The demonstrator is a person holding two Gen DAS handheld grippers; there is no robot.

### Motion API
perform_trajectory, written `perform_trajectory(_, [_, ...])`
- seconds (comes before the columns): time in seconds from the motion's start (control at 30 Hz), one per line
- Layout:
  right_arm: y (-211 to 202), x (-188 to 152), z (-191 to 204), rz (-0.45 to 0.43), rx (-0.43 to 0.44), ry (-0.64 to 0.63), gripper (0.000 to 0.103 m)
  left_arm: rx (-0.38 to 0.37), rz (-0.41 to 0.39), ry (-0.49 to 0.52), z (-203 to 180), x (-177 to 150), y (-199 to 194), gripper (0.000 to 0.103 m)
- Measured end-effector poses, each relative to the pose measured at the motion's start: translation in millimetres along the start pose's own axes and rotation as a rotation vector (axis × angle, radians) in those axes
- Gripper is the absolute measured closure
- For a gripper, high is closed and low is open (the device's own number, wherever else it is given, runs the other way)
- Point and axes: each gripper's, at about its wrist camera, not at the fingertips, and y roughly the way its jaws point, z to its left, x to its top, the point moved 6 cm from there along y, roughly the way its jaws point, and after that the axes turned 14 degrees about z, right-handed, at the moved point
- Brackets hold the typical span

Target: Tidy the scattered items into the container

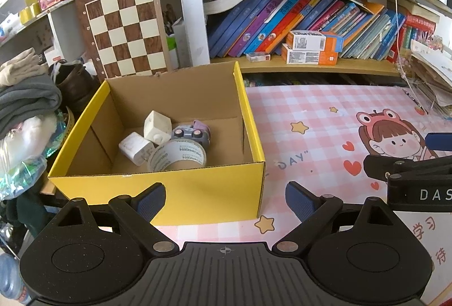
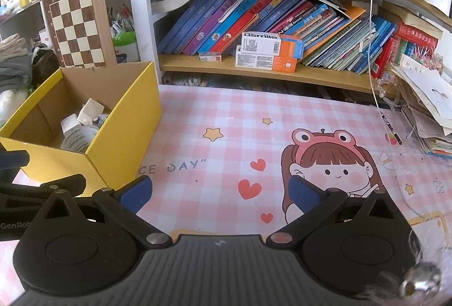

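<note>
Yellow cardboard forms the outside of the open box [image 1: 180, 193], which sits at the left side of the surface [image 1: 325, 119], a desk covered with a pink checked mat bearing a cartoon girl in a frog hat [image 1: 395, 133]. From the left wrist view, the box's brown interior holds 4 things bunched toward its right half: a roll of printed tape [image 1: 176, 157] nearest the front wall, a white cube-shaped block [image 1: 156, 126] behind it, a smaller white block [image 1: 134, 147] touching the tape's left side, and a purple-grey toy car [image 1: 192, 135] just behind the tape. The left tool [image 1: 225, 200] hangs in front of the box's near wall with its blue pads spread wide and nothing between them. At the right edge of this view the right tool [image 1: 409, 164] shows only partly, above the mat.

From the right wrist view, the box [image 2: 118, 136] stands at the left, its corner pointing toward the camera; the tape [image 2: 77, 138] and a white block [image 2: 90, 109] show over its rim. The right tool [image 2: 220, 194] hovers over the bare mat near the red hearts, pads wide apart and empty. Behind the surface's far edge, a shelf [image 2: 254, 73] carries leaning books and 2 stacked orange-and-white cartons [image 2: 268, 51]. A chessboard [image 2: 76, 29] stands upright behind the box.
</note>
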Motion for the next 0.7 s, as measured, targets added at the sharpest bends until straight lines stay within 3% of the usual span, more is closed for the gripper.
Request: perform_trajectory(0.7, [0.6,-0.6,1.2,0.009,-0.015,-0.003,0.0,-0.007,0.018,-0.027,3.7,-4.2,4.7,0.009])
